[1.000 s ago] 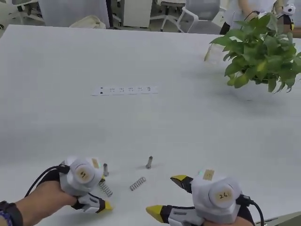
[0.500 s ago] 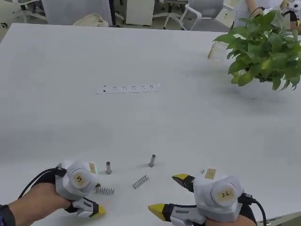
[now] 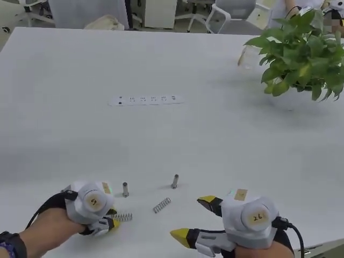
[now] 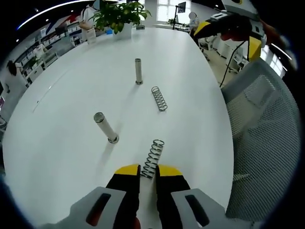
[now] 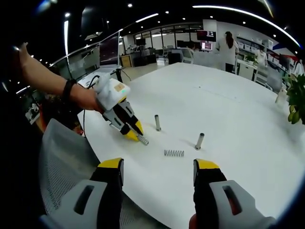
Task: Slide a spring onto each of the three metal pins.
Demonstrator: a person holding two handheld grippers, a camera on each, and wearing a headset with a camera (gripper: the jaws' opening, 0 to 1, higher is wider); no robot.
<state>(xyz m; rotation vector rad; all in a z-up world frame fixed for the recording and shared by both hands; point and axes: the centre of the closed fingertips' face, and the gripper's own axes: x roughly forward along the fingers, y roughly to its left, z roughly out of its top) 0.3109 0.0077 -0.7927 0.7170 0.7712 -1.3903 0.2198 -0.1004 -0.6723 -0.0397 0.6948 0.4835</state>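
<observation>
The white worktop (image 3: 215,140) spreads out in front of me, with a potted plant (image 3: 301,48) at its far right and a power strip (image 3: 145,100) lying flat farther out. My right gripper (image 3: 193,218) hovers low at the near edge, jaws released and spread wide, holding nothing. My left gripper (image 4: 147,171) has its jaws clenched on one end of a spring (image 4: 153,157), whose free end lies near the nearer pin (image 4: 106,128). That pin stands upright and bare. A second pin (image 4: 138,70) stands bare to its right, with a loose spring (image 4: 159,98) lying flat near it. I judge the first threading is in hand. Next I must lift the spring, turn it upright over the nearer pin and lower it squarely, since a tilted coil would likely snag.
</observation>
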